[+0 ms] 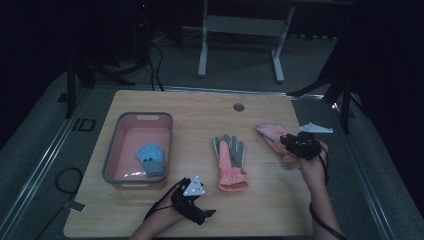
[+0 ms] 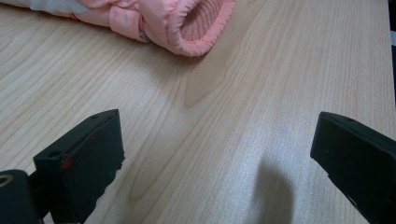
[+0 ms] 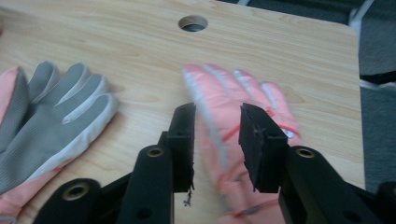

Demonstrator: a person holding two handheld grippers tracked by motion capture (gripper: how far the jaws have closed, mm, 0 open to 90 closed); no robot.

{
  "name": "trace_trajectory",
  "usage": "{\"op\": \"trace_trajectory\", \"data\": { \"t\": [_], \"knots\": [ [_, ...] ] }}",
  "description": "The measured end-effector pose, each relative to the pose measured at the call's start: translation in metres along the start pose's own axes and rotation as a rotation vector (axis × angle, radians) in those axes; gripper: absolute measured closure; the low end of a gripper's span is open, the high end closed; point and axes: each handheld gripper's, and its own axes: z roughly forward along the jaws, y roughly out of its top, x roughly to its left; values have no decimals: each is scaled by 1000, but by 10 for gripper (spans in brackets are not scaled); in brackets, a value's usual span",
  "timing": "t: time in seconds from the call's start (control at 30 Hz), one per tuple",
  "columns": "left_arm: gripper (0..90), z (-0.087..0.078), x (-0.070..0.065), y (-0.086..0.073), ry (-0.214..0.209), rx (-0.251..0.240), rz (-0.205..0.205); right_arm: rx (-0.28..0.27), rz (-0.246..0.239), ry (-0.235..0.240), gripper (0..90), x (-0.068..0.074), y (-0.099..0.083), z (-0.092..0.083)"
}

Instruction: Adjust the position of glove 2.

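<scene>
A pink glove (image 1: 270, 131) (image 3: 233, 88) lies flat near the table's right edge, fingers pointing away from me. My right gripper (image 1: 290, 141) (image 3: 218, 114) hovers just over its palm. The jaws stand apart and do not press on it; the glove shows in the gap between them. A second glove (image 1: 230, 160) (image 3: 56, 107), grey palm up with a pink cuff (image 2: 187, 23), lies in the middle of the table. My left gripper (image 1: 209, 214) (image 2: 217, 140) rests low near the front edge, open wide over bare wood. It points toward that cuff.
A pink bin (image 1: 111, 150) with a grey rim stands at the left of the wooden table (image 1: 260, 200) and holds a small blue glove (image 1: 151, 159). A round cable hole (image 1: 238, 107) (image 3: 193, 22) sits near the far edge. Desk legs stand beyond the table.
</scene>
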Motion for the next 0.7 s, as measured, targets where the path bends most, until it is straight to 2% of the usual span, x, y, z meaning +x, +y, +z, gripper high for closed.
{"op": "trace_trajectory", "data": {
  "t": [0.1, 0.13, 0.23, 0.27, 0.33, 0.37, 0.47, 0.53, 0.57, 0.63, 0.7],
  "knots": [
    [29, 0, 0, 0, 2, 3, 2, -1, 11, 2, 637, -7, 0, 1],
    [29, 0, 0, 0, 4, 2, 0, 4, 39, 20, 598, -22, -2, 10],
    [29, 0, 0, 0, 1, 3, 0, 16, 56, 40, 581, -30, -5, 19],
    [29, 1, 0, 0, 0, 8, 2, 49, 52, 35, 574, -34, -10, 30],
    [29, 1, 0, -1, 0, 10, 3, 61, 45, 45, 563, -36, -13, 35],
    [29, 1, 0, -1, 1, 11, 5, 98, 33, 42, 564, -37, -19, 45],
    [29, 2, 0, -1, 3, 14, 4, 102, 41, 55, 575, -36, -25, 51],
    [29, 1, 1, -1, 2, 7, -1, 92, 40, 54, 644, -36, -28, 53],
    [29, 1, 1, 0, 1, 5, -3, 92, 40, 54, 644, -36, -28, 53],
    [29, 1, 1, -1, 2, 8, -2, 105, 28, 62, 761, -33, -30, 54],
    [29, 1, 0, -1, 0, 13, 0, 108, 15, 58, 829, -30, -31, 54]
  ]
}}
